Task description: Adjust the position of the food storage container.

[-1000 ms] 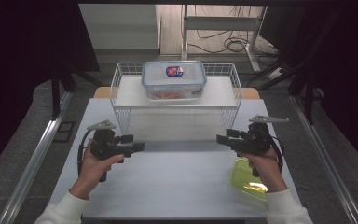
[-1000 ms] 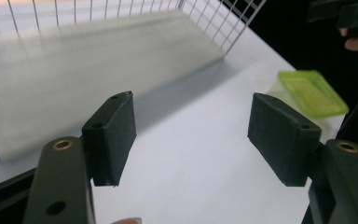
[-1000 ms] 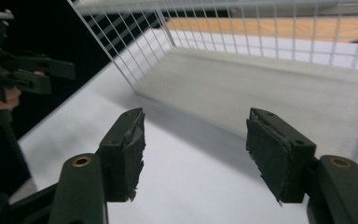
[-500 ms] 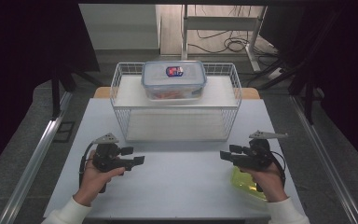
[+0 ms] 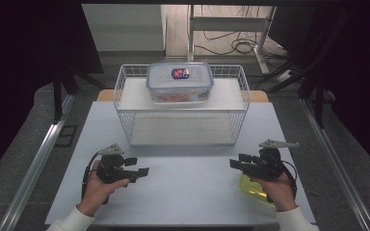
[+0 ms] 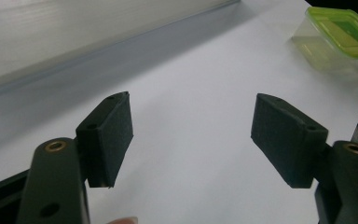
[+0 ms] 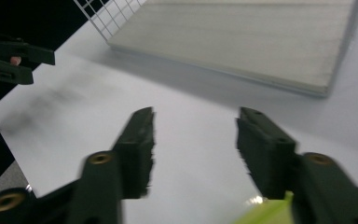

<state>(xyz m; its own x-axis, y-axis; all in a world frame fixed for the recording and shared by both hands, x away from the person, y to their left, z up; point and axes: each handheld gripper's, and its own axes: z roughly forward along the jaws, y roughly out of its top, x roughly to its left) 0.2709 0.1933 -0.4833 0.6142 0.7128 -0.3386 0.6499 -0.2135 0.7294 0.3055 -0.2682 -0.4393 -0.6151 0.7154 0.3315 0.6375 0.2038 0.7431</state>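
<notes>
While both hands rest low over the near table: entries below.

Left gripper: held just above the white table at near left, pointing toward the middle; jaws spread wide in the left gripper view, bare tabletop between the pads, nothing gripped.

Right gripper: held at near right, pointing toward the left one, well apart from it; jaws parted at a middling gap, just been closing, nothing between them but table.

Green-lidded container: small, clear, lime lid; on the table directly under the right hand, partly covered by it; seen across the table from the left gripper view; green edge at the bottom of the right gripper view.

Wire basket: white, at the far middle of the table, pale board inside.

Clear lidded box: sitting in the basket toward its far side, red-and-blue label on top, reddish contents, too small to identify.

Contact: neither gripper touching container, basket or box.
</notes>
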